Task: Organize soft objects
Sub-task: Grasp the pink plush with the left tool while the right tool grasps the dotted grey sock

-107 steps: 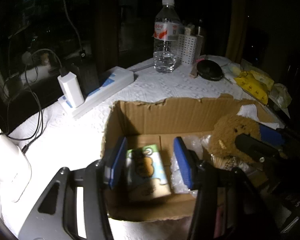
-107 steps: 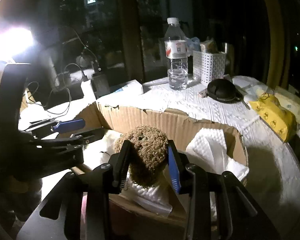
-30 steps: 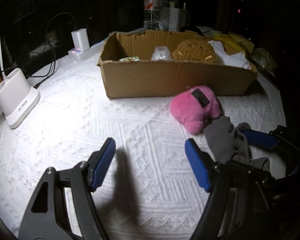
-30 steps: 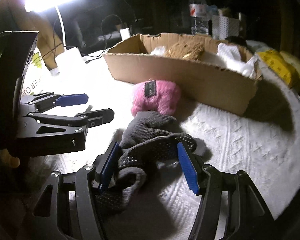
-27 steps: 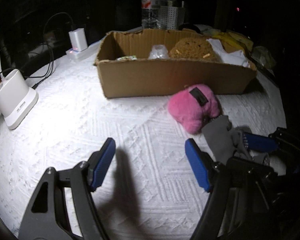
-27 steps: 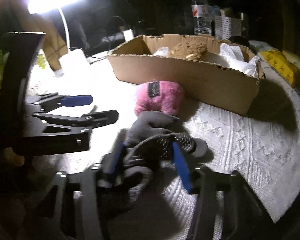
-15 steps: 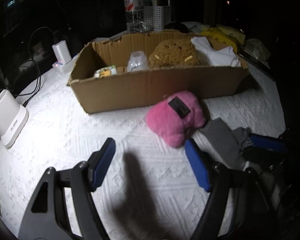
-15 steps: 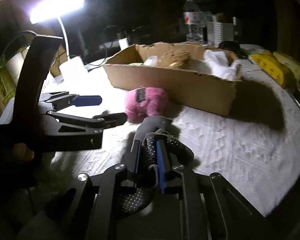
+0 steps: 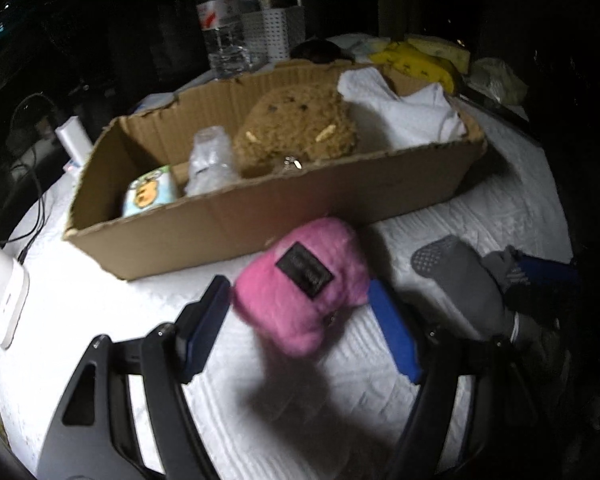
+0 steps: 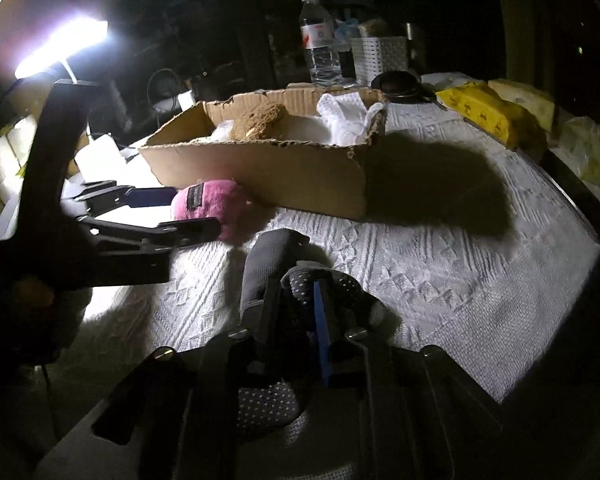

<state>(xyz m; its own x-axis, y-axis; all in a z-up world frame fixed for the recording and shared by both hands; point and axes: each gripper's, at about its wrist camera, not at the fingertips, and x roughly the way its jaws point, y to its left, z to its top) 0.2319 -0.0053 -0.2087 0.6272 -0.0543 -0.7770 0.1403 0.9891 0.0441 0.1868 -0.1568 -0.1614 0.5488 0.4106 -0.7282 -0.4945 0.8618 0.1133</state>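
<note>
Two handheld grippers are working over a white quilted surface (image 10: pixel 440 280) at night, lit by a bright desk lamp (image 10: pixel 60 46) on the left.

The left gripper (image 9: pixel 300 320) is reaching with its blue fingers (image 9: pixel 394 334) spread wide, one on each side of a pink plush toy (image 9: pixel 304 284). The toy is lying on the surface just in front of a cardboard box (image 9: pixel 300 208). The fingers are bracketing it without visibly pressing in, likely so they can close on its soft body.

The right gripper (image 10: pixel 300 320) is holding its fingers narrow, pinched on a grey dotted glove (image 10: pixel 276 264). The glove's loose end is draping forward onto the surface, just beside the pink toy. It is probably being gripped at a bunched part because limp fabric offers no firm edge.

The left wrist view is looking down into the box, showing a brown plush toy (image 9: pixel 296 128), a white cloth (image 9: pixel 400 112), a crumpled clear bag (image 9: pixel 212 160) and a small printed packet (image 9: pixel 150 194) already inside.

The right wrist view is lower, so most of those contents are hidden behind the box wall. It is showing instead the tight pinch on the glove, the left gripper from the side, and a water bottle (image 10: pixel 320 52) beyond the box.
</note>
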